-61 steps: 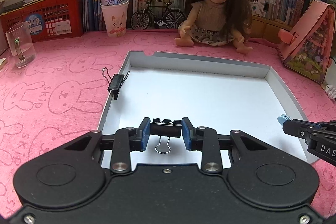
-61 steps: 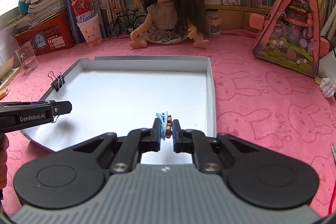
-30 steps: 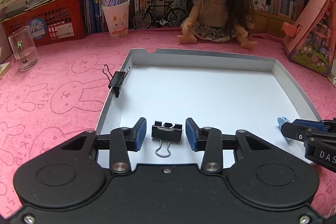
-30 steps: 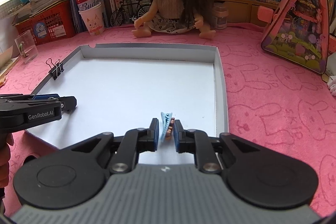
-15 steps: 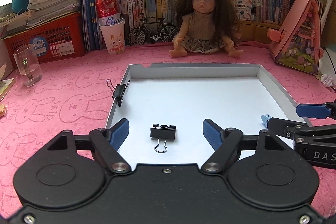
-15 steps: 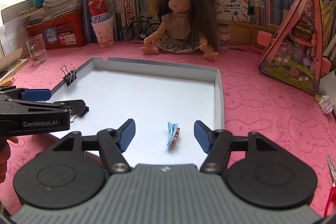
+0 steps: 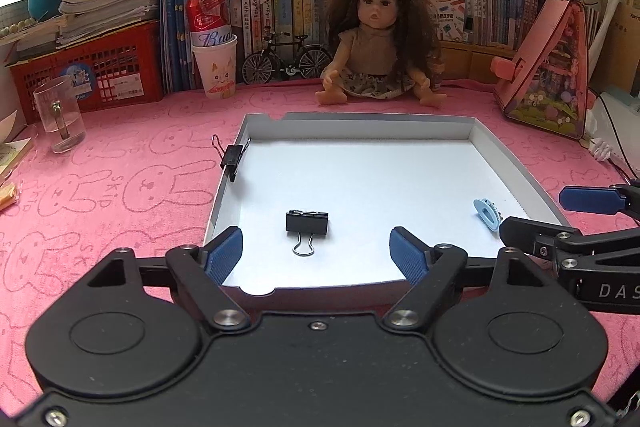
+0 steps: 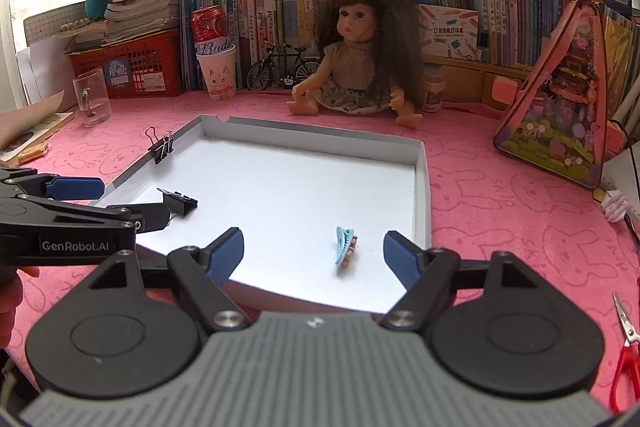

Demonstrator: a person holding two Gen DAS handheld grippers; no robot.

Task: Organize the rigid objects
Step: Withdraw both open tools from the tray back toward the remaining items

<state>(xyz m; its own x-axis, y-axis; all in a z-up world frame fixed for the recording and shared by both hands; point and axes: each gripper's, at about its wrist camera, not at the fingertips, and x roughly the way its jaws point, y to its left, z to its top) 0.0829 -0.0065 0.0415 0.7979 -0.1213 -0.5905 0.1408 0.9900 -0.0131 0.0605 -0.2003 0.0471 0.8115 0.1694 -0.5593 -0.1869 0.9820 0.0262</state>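
Note:
A shallow white tray [image 7: 500, 151] [image 8: 422, 187] lies on the pink cloth. A black binder clip [image 7: 307, 223] [image 8: 182, 203] lies inside it near the front left. A light blue hair clip [image 7: 486, 213] [image 8: 345, 245] lies inside near the front right. A second black binder clip [image 7: 232, 157] [image 8: 162, 149] is clamped on the tray's left wall. My left gripper [image 7: 316, 257] is open and empty, just behind the first binder clip. My right gripper [image 8: 314, 251] is open and empty, just behind the hair clip.
A doll [image 7: 376, 47] sits behind the tray, with a toy bicycle [image 7: 286, 63], a paper cup with a can [image 7: 214, 67], a glass mug [image 7: 60, 119], a red crate [image 7: 92, 71] and books. A pink triangular case [image 8: 560, 115] stands right. Red scissors [image 8: 626, 355] lie near right.
Both grippers have opened and pulled back and up. The left let go of the binder clip and the right let go of the hair clip; both now lie in the tray.

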